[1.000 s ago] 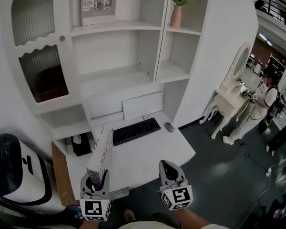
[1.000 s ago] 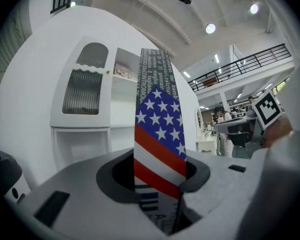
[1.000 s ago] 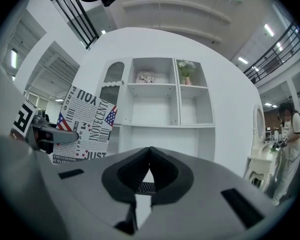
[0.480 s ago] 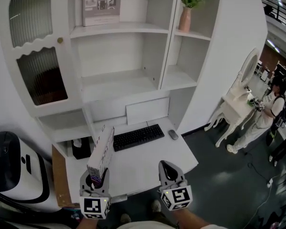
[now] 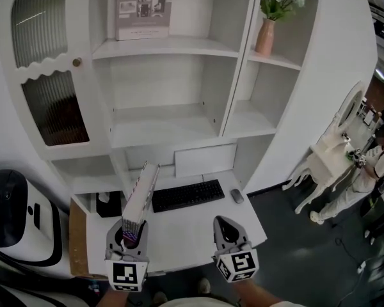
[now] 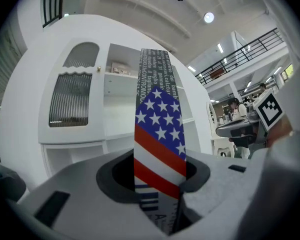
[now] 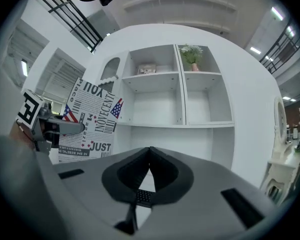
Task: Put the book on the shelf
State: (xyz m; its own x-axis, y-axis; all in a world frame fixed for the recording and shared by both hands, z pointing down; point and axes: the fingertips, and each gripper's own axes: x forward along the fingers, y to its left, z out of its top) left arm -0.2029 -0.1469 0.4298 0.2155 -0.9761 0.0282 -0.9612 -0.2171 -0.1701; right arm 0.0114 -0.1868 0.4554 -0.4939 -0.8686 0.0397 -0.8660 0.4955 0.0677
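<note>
Two grippers: you're clamping the flag-print book on edge in the left gripper, the empty middle shelf lying straight ahead, farther and higher. The right gripper is riding alongside, jaws together, empty.

We see a shelf in smooth white paint with a faint sheen. At the frame's left, its door holds ribbed glass. The book has a printed paper cover. The left tool and right tool are matt grey plastic, and the keyboard is matt black plastic.
</note>
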